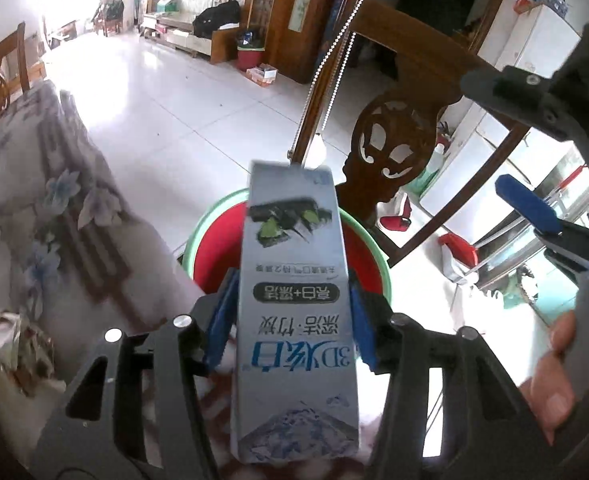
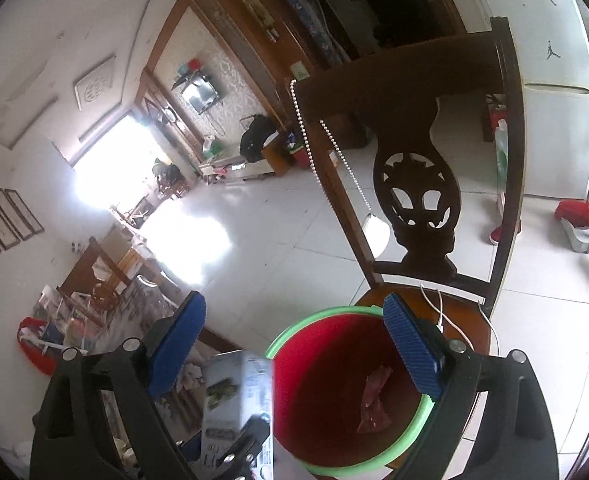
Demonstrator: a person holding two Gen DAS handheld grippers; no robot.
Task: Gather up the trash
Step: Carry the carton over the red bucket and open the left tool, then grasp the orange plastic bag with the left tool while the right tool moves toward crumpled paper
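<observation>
My left gripper [image 1: 293, 316] is shut on a grey-blue toothpaste box [image 1: 294, 280], its blue pads pressing both long sides. The box hangs upright over a red bin with a green rim [image 1: 214, 208]. In the right wrist view the same box [image 2: 230, 392] shows at the lower left, beside the bin [image 2: 318, 312]. A pinkish scrap [image 2: 374, 400] lies inside the bin. My right gripper [image 2: 294, 344] stands open above the bin's near edge with nothing between its fingers.
The bin rests on a dark wooden chair [image 2: 414, 184], with a white cable [image 2: 438, 308] on the seat behind it. A table with a flowered cloth [image 1: 54, 200] stands left of the bin. A hand [image 1: 554, 380] grips the right tool. White tiled floor lies beyond.
</observation>
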